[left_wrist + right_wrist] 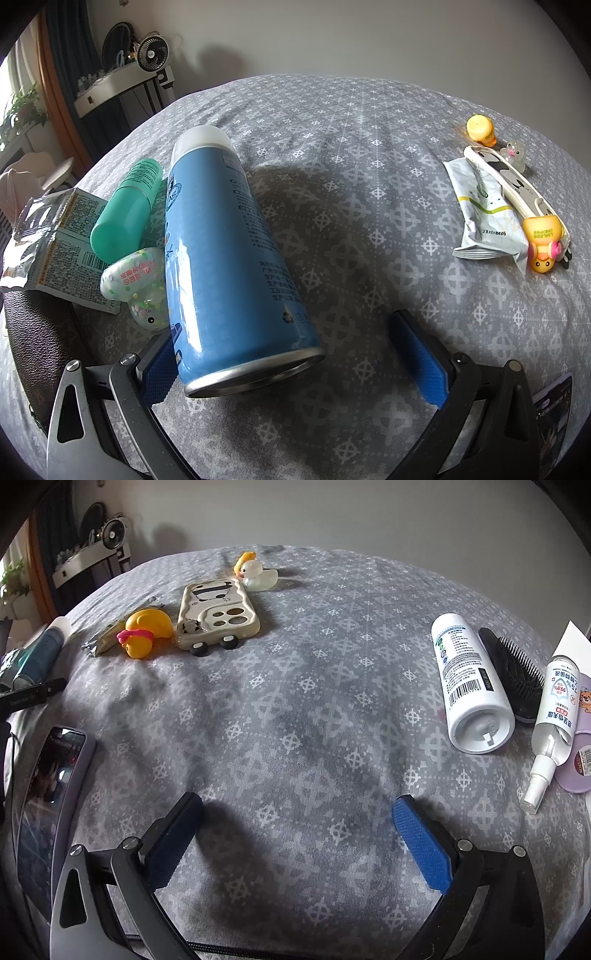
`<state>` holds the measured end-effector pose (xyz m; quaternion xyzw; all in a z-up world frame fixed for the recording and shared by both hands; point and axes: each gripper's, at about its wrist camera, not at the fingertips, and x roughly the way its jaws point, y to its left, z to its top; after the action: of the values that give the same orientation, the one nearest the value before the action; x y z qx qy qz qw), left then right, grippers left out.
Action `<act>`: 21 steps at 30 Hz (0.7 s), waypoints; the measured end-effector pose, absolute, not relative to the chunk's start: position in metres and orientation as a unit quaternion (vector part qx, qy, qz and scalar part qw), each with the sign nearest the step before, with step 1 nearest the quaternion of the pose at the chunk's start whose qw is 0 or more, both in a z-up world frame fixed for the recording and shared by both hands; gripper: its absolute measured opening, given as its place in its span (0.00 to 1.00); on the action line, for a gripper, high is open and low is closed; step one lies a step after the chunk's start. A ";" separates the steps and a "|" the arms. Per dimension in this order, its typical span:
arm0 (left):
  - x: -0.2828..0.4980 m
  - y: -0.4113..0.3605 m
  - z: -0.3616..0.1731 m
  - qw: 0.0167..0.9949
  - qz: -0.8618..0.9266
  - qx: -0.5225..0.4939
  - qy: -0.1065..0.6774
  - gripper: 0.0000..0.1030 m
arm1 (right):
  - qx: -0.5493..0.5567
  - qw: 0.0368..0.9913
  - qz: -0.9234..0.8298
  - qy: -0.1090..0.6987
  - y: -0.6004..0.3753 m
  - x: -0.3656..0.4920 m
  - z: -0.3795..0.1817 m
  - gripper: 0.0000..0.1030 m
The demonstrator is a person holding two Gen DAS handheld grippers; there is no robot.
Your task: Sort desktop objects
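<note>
Left wrist view: left gripper [295, 354] jaws spread, blue spray can [229, 254] lying just inside, set beside green bottle [127, 208], likely grouped. Right gripper [297, 834] spread wide, empty, over cloth.

left hand-held gripper [299, 350]: black arms, blue ribbed pads, silver screws | right hand-held gripper [297, 834]: same build, grey side plate, black cable
</note>
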<state>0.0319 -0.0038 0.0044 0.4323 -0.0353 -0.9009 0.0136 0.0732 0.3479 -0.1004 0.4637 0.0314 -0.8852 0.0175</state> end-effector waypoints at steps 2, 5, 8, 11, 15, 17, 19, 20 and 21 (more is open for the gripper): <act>0.032 -0.004 0.004 0.014 -0.901 0.432 -0.035 1.00 | 0.463 0.017 -0.885 0.031 0.348 0.074 -0.101 1.00; 0.032 -0.004 0.004 0.014 -0.901 0.432 -0.035 1.00 | 0.463 0.017 -0.885 0.031 0.348 0.075 -0.101 1.00; 0.032 -0.005 0.004 0.014 -0.901 0.432 -0.035 1.00 | 0.463 0.017 -0.886 0.031 0.348 0.075 -0.101 1.00; 0.032 -0.004 0.004 0.014 -0.901 0.432 -0.035 1.00 | 0.463 0.017 -0.886 0.030 0.348 0.076 -0.101 1.00; 0.032 -0.004 0.004 0.014 -0.901 0.432 -0.035 1.00 | 0.462 0.017 -0.886 0.029 0.348 0.076 -0.101 1.00; 0.032 -0.004 0.004 0.014 -0.901 0.432 -0.035 1.00 | 0.461 0.017 -0.887 0.029 0.348 0.076 -0.101 1.00; 0.032 -0.004 0.004 0.014 -0.901 0.432 -0.035 1.00 | 0.461 0.017 -0.887 0.029 0.348 0.076 -0.101 1.00; 0.032 -0.005 0.004 0.014 -0.901 0.432 -0.035 1.00 | 0.461 0.017 -0.887 0.029 0.349 0.076 -0.101 1.00; 0.032 -0.004 0.004 0.014 -0.901 0.432 -0.035 1.00 | 0.461 0.017 -0.887 0.029 0.349 0.076 -0.101 1.00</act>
<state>0.0323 -0.0043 0.0042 0.4322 -0.0353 -0.9010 0.0136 0.0762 0.3485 -0.1009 0.4614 0.0289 -0.8865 0.0175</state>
